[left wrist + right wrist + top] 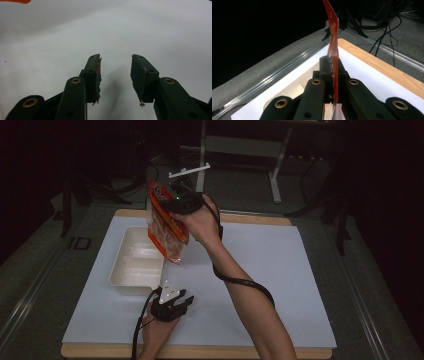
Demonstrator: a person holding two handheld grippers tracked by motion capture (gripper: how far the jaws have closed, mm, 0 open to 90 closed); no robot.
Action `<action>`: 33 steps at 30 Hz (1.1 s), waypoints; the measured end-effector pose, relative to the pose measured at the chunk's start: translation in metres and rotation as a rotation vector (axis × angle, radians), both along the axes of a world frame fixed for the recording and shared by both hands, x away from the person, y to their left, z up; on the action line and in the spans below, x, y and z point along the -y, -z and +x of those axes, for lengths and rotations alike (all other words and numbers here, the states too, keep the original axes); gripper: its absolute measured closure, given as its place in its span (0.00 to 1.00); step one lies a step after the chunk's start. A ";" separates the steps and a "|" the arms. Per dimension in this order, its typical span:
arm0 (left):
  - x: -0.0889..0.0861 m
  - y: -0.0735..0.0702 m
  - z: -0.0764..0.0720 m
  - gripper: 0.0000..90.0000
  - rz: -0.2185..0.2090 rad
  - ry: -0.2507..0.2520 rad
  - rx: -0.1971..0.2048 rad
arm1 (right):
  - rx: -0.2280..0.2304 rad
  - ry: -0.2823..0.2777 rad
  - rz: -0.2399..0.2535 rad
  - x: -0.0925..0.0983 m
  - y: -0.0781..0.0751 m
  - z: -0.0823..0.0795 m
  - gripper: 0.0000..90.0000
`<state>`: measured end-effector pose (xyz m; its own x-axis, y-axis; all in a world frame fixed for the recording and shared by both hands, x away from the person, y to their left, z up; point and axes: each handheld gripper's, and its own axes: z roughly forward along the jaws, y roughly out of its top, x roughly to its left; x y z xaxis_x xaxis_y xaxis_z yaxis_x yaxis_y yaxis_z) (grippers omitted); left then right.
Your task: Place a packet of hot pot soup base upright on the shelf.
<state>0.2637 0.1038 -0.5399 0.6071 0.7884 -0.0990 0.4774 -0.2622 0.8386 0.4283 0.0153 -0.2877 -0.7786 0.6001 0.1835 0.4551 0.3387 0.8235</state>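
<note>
An orange snack bag [165,222] hangs in the air over the right end of a white divided tray [131,270]. My right gripper [176,202] is shut on the bag's upper part. In the right gripper view the bag's thin edge [333,32] rises from between the closed jaws, with my right gripper [334,65] clamped on it. My left gripper [186,299] rests low on the white sheet just in front of the tray's near right corner. In the left gripper view my left gripper [116,62] stands open with nothing between its fingers.
A white sheet [280,270] covers a wooden board [260,219] on a grey floor. A white-legged stand [274,175] and cables [387,27] lie beyond the board's far edge. The sheet to the right of the tray is bare.
</note>
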 end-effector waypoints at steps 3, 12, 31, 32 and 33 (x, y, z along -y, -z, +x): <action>0.000 0.000 0.000 0.66 -0.006 -0.002 0.000 | -0.002 0.001 0.013 -0.004 0.002 0.003 1.00; 0.000 0.000 -0.001 0.66 -0.011 -0.004 0.002 | 0.002 -0.013 0.047 -0.020 0.006 0.007 1.00; -0.001 0.000 -0.001 0.66 -0.016 -0.006 0.003 | 0.020 -0.021 0.050 -0.051 0.013 0.018 1.00; -0.001 0.000 -0.001 0.66 -0.017 -0.006 0.002 | 0.023 -0.021 0.050 -0.051 0.014 0.019 1.00; -0.001 0.000 -0.001 0.66 -0.018 -0.006 0.003 | 0.024 -0.021 0.046 -0.051 0.015 0.020 1.00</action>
